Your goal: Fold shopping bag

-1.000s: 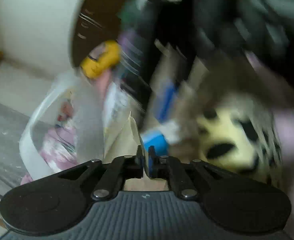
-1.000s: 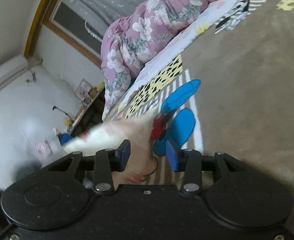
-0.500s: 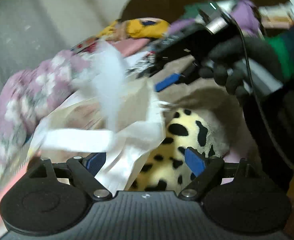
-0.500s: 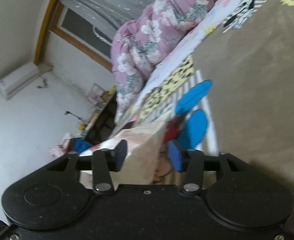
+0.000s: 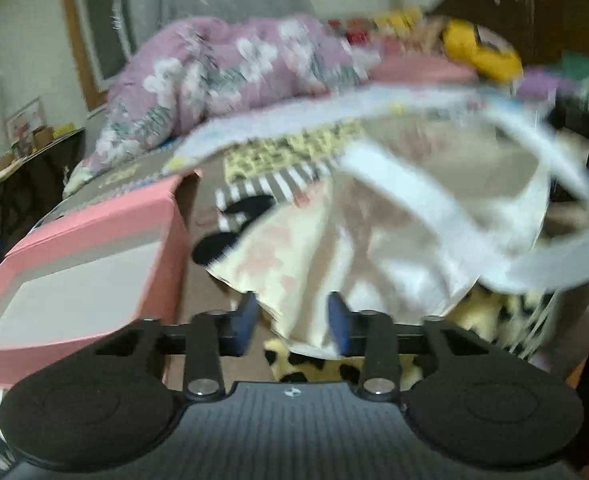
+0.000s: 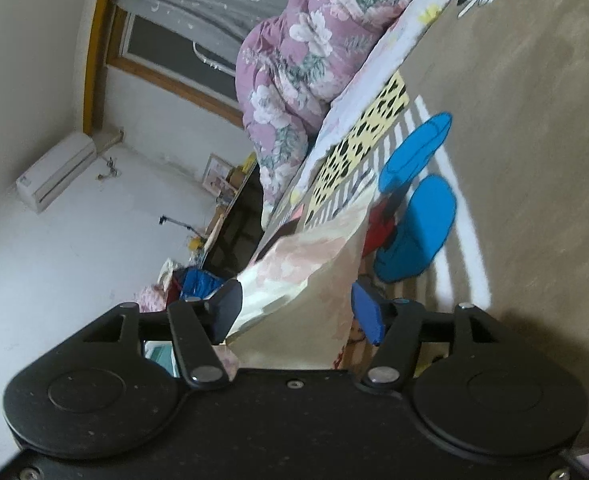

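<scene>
Heads up, your left wrist view is pretty smeared, so details on the shopping bag (image 5: 334,264) are mushy there. Your left gripper (image 5: 294,322) has its fingers apart with cream bag fabric bunched loosely in the gap; can't tell if either pad actually touches it. The white handles (image 5: 434,204) loop off to the right, blurred. A pink box (image 5: 94,256) sits just to the left, and the purple floral quilt (image 5: 222,68) is piled behind. Your right gripper (image 6: 300,312) is spread too, with a bag corner (image 6: 306,268) poking up between the fingers, its lower end hidden behind the gripper body. The blue slippers (image 6: 418,200) lie just beyond on the tan bedspread (image 6: 534,120).
</scene>
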### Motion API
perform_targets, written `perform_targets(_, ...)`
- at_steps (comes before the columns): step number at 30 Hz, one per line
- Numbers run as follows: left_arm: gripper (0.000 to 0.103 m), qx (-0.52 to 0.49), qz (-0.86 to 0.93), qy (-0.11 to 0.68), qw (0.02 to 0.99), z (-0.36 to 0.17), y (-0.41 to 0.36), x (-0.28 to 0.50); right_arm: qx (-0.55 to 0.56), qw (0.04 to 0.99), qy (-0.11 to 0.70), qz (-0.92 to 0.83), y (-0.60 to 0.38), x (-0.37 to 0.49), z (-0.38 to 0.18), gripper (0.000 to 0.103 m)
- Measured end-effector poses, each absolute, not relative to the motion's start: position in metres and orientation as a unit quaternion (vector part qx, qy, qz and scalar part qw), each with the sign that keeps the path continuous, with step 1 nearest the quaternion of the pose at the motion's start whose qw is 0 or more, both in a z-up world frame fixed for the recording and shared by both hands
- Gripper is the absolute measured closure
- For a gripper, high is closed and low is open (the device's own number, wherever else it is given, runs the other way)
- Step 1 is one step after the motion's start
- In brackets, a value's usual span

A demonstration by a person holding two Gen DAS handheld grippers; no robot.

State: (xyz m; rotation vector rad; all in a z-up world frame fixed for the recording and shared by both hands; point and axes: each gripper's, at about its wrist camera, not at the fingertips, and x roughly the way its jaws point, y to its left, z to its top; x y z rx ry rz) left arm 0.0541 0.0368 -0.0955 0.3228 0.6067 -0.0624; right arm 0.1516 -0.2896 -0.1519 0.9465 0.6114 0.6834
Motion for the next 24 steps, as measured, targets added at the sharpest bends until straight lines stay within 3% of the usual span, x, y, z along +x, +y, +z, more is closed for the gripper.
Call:
perform_targets(2,0.084,0.207,-0.014,0.293,0.933,-0.114,0.031,0.051,0.435,0.792,0.286,0.319,-0.29,0.15,-0.151,0.041)
perform_targets(4,0.088,0.286,0.013,0.238,0.928,-0.114,0.016,0.048,0.43,0.794,0.287,0.32,-0.29,0.148,-0.15,0.043)
perform_targets(6,0.089,0.346,0.02,0.186,0.92,-0.109,0.002,0.051,0.426,0.795,0.289,0.321,-0.29,0.146,-0.149,0.05)
perform_targets(8,0.089,0.347,-0.009,0.145,0.926,-0.105,-0.003,0.06,0.421,0.797,0.29,0.322,-0.29,0.145,-0.148,0.05)
perform_targets(12,0.087,0.375,-0.064,0.144,0.914,-0.127,-0.013,0.082,0.408,0.809,0.3,0.299,-0.296,0.14,-0.144,0.049)
perform_targets(13,0.08,0.367,-0.059,0.162,0.914,-0.13,-0.012,0.085,0.402,0.817,0.305,0.279,-0.301,0.137,-0.141,0.048)
perform_targets(14,0.053,0.353,-0.057,0.176,0.917,-0.131,-0.009,0.086,0.397,0.823,0.308,0.265,-0.306,0.133,-0.138,0.047)
perform_targets(15,0.035,0.332,-0.058,0.183,0.924,-0.13,-0.005,0.082,0.393,0.83,0.307,0.251,-0.314,0.128,-0.134,0.047)
perform_targets(16,0.024,0.31,-0.06,0.19,0.93,-0.129,-0.001,0.078,0.393,0.837,0.299,0.238,-0.323,0.122,-0.129,0.047)
perform_targets(19,0.024,0.27,-0.061,0.201,0.94,-0.126,0.007,0.064,0.364,0.869,0.264,0.208,-0.34,0.112,-0.104,0.047)
perform_targets(21,0.033,0.246,-0.058,0.205,0.946,-0.122,0.012,0.062,0.314,0.887,0.257,0.22,-0.334,0.119,-0.082,0.046)
perform_targets(23,0.067,0.215,-0.055,0.211,0.952,-0.118,0.018,0.065,0.258,0.898,0.262,0.243,-0.319,0.133,-0.063,0.046)
perform_targets(24,0.071,0.201,-0.052,0.215,0.954,-0.115,0.021,0.069,0.24,0.896,0.275,0.253,-0.308,0.141,-0.065,0.046)
